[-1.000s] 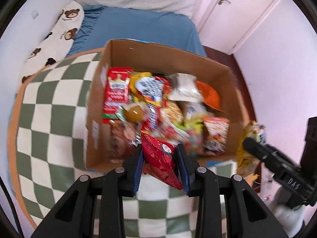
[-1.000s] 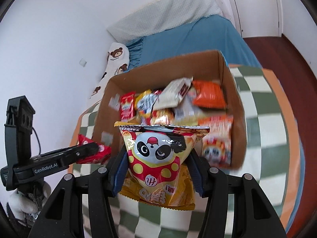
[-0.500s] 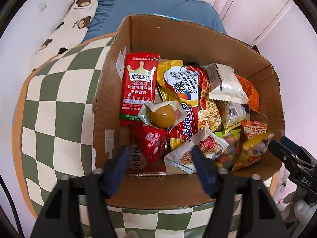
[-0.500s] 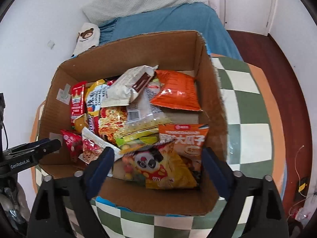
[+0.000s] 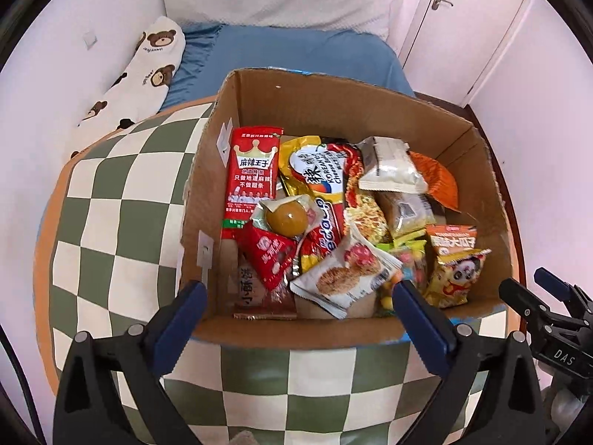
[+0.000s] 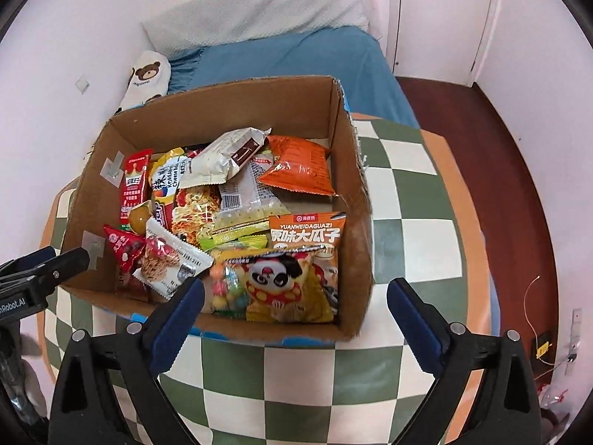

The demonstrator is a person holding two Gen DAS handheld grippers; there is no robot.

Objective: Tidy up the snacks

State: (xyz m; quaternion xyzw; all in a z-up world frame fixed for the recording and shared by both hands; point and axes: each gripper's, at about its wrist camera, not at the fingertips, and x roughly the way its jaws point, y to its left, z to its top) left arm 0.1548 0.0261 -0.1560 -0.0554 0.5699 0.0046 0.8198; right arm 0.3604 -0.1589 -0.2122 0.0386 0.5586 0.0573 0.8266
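Snacks fill the cardboard box (image 5: 478, 170) on the green-and-cream checked cloth (image 5: 111, 222). Both tools have just been opening: the left gripper (image 5: 296, 296) and the right gripper (image 6: 292, 296) stand spread wide above the box's near rim, gripping nothing. The red triangular packet (image 5: 270, 256) and the yellow panda bag (image 6: 281, 282) lie inside. An orange seed bag (image 6: 307, 230) reads "YUANWEIDAGUAZI"; a noodle pack (image 5: 322, 174) reads "KOREAN", "Cheese".
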